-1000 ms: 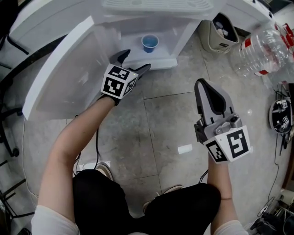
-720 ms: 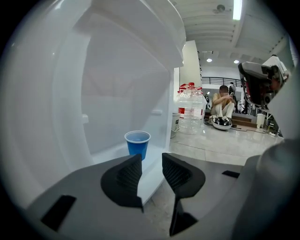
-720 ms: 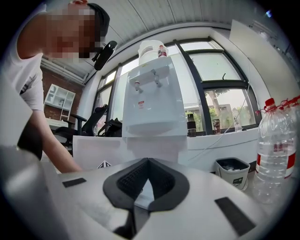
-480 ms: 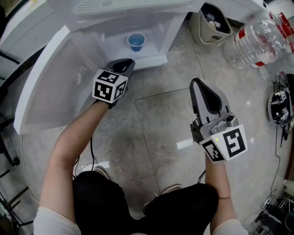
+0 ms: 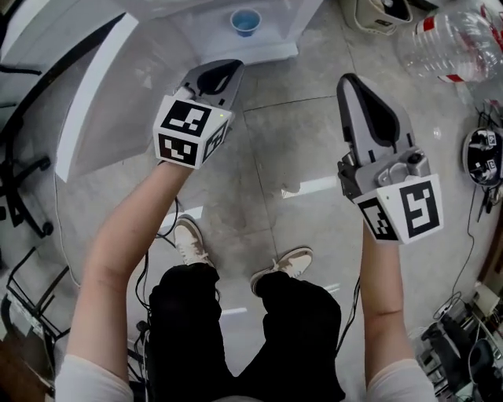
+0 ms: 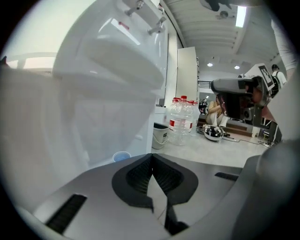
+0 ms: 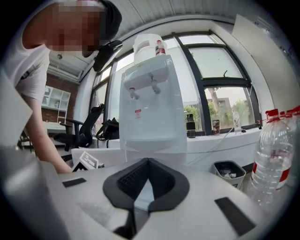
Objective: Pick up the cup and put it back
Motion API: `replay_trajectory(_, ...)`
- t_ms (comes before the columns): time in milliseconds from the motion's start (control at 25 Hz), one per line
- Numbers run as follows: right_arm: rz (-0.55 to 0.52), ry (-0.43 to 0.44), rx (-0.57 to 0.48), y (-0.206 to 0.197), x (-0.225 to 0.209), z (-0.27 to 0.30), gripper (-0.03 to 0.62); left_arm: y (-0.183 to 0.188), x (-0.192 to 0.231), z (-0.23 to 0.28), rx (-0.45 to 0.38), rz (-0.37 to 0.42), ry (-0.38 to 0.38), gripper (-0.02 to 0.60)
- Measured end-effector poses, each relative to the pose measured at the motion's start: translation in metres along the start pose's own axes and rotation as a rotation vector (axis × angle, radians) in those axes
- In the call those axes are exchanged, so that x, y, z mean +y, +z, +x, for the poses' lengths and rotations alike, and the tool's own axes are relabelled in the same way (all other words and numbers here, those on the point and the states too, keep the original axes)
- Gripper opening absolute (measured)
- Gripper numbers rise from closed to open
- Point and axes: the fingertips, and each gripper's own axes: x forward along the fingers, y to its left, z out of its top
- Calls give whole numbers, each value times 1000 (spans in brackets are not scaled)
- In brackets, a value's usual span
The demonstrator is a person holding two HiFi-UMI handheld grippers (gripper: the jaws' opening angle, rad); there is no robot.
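**Item 1: cup (image 5: 245, 21).** Small, blue, open-topped. It stood upright on the low ledge of the white water dispenser (image 5: 271, 49), at the far edge of the head view and well apart from both grippers. It also showed in the left gripper view, just above the jaw housing. Whether it held any water could not be told.

**Handling, as judged.** Light, thin-walled and easily crushed, probably a disposable cup. It was likely smooth enough to slip under a weak pinch. Best taken across the side wall at about mid-height, with a gentle squeeze and kept upright. The rim looked the weakest place to grip.

**Item 2: left gripper (image 5: 222, 74).** Held above the floor (image 5: 283, 157), pointing toward the dispenser. Its jaws had just closed, tips meeting, with nothing between them.

**Item 3: right gripper (image 5: 354, 86).** Held level beside the left, over bare floor. Its jaws were together and held nothing.

**Item 4: surroundings.** Large clear water bottles (image 5: 448, 39) and a small waste bin (image 5: 377, 12) stood to the right of the dispenser.

**Status, as judged.** The cup was at rest in its place, with no grip on it.
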Motion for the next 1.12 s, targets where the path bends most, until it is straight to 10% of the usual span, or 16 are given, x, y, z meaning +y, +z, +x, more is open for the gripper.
replay_trajectory(520,136,-106,180,144,46,-81,20,141,-24,-160,6,19,44,23)
replay_trajectory(1120,197,-171,90,364,96,-118,20,339,-59,-306,-52,5,53,23)
